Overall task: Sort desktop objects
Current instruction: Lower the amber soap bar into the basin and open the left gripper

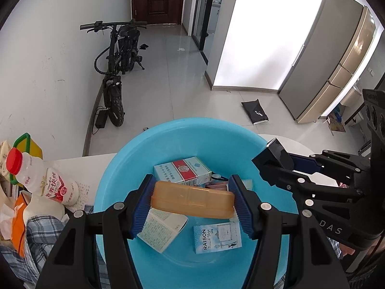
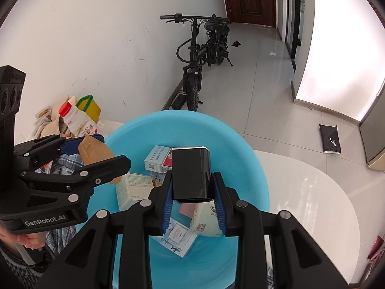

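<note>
blue basin (image 1: 134,168): cigarette packs, RAISON pack (image 1: 216,238) at 6 o'clock | left hand-held gripper (image 1: 191,202) clamps translucent orange case (image 1: 192,201) | right hand-held gripper (image 2: 192,192) clamps glossy black box (image 2: 191,175)

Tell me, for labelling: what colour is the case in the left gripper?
Translucent orange case, clearest in the left wrist view.
</note>
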Demonstrator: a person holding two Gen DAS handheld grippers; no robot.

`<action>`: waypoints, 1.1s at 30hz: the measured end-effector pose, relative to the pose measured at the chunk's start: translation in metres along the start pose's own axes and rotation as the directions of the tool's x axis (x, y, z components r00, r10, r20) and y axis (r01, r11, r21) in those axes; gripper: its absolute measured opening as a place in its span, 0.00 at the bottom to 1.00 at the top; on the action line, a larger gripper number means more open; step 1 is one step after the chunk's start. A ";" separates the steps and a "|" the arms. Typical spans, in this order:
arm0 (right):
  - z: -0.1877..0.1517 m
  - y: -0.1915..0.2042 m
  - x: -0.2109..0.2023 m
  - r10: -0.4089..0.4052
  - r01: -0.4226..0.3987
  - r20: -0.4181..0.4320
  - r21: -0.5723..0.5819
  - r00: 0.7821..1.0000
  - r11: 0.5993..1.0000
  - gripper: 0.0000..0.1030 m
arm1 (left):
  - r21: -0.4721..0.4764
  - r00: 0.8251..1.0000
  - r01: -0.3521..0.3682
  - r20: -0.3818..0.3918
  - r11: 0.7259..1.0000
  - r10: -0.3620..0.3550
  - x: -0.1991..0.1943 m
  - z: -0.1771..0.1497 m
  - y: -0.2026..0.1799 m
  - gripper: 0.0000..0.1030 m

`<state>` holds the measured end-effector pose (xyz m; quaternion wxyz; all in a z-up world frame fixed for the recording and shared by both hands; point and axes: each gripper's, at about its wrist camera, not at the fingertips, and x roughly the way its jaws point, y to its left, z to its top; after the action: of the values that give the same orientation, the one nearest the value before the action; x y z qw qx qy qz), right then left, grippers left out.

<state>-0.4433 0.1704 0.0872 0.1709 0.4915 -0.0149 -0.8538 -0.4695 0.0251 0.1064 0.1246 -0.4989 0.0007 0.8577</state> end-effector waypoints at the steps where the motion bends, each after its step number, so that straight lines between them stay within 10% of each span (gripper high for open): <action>1: 0.001 0.000 0.003 -0.003 0.003 -0.005 -0.002 1.000 1.000 0.28 | -0.003 1.000 0.001 -0.005 1.000 -0.001 0.003 0.000 0.001 0.63; 33: -0.003 -0.028 0.053 -0.022 0.025 -0.104 0.026 0.994 0.999 0.28 | -0.121 0.991 0.079 -0.093 0.989 -0.091 0.109 0.024 0.028 0.63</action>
<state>-0.4731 0.1814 0.0363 0.1547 0.5377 -0.0119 -0.8287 -0.5469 0.0242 0.0219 0.1315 -0.5466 -0.0648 0.8245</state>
